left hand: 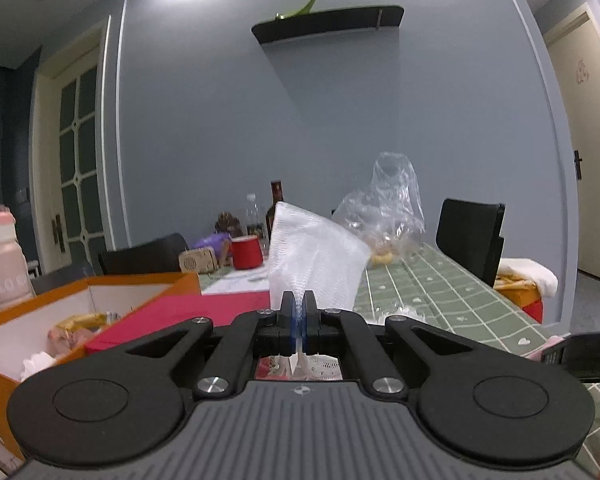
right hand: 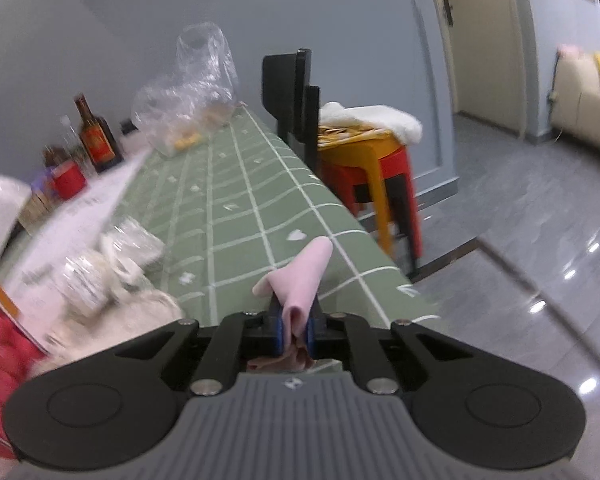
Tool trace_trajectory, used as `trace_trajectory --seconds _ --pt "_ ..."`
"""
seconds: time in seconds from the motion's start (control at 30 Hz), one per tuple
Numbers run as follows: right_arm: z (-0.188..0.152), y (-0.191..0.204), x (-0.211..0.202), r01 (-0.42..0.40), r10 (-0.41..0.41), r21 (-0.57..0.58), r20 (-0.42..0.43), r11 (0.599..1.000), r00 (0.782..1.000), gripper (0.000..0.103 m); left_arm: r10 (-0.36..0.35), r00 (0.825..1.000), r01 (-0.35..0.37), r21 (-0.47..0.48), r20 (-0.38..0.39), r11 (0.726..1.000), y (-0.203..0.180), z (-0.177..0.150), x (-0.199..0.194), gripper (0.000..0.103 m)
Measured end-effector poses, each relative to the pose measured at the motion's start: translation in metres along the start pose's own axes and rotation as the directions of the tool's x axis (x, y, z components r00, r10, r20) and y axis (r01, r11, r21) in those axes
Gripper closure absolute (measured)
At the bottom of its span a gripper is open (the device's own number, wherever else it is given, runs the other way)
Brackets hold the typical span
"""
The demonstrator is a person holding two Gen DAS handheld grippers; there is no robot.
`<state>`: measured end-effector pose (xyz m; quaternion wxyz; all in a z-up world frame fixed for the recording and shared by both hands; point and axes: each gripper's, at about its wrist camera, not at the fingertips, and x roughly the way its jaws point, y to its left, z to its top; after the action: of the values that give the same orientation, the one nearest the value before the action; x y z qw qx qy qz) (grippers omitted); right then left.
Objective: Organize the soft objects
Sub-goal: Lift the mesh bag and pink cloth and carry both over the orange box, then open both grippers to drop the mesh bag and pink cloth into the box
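1. My left gripper is closed on a white mesh cloth, which stands up from the jaws toward 12 o'clock.
2. My right gripper pinches a folded pink cloth; its long axis points to 1 o'clock, above the green checked tablecloth.
3. The orange box lies at 10 o'clock from the left gripper, so I judge the left hand is nearer to it.
4. The pink bottle shows letters like "ALO"; other labels I cannot read.
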<state>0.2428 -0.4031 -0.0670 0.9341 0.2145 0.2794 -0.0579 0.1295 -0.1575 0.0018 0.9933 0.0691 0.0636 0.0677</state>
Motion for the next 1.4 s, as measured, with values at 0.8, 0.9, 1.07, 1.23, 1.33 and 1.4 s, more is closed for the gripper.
trace_trajectory --seconds 0.8,0.9,1.07,1.23,1.33,1.4 --pt "-0.016 0.149 -0.091 -0.567 0.591 -0.243 0.036 0.787 0.806 0.095 0.127 0.989 -0.134 -0.109 -0.071 0.985 0.107 0.032 -0.035 0.101" --pt "-0.019 0.195 -0.089 -0.614 0.627 -0.267 -0.043 0.743 0.778 0.095 0.189 0.975 -0.205 -0.149 -0.114 0.967 0.144 0.031 -0.028 0.101" --pt "-0.024 0.281 -0.078 -0.652 0.630 -0.381 -0.199 0.656 0.750 0.095 0.306 0.923 -0.363 -0.268 -0.233 0.892 0.205 0.020 -0.007 0.101" --pt "-0.043 0.343 -0.069 -0.605 0.535 -0.503 -0.294 0.618 0.792 0.095 0.315 0.898 -0.410 -0.320 -0.309 0.854 0.237 0.015 -0.001 0.100" --pt "-0.047 0.356 -0.061 -0.604 0.516 -0.509 -0.321 0.613 0.794 0.095 0.334 0.875 -0.449 -0.332 -0.350 0.829 0.244 0.011 0.004 0.098" --pt "-0.048 0.362 -0.057 -0.596 0.500 -0.519 -0.330 0.613 0.801 0.092 0.335 0.864 -0.464 -0.336 -0.375 0.820 0.248 0.008 0.008 0.094"
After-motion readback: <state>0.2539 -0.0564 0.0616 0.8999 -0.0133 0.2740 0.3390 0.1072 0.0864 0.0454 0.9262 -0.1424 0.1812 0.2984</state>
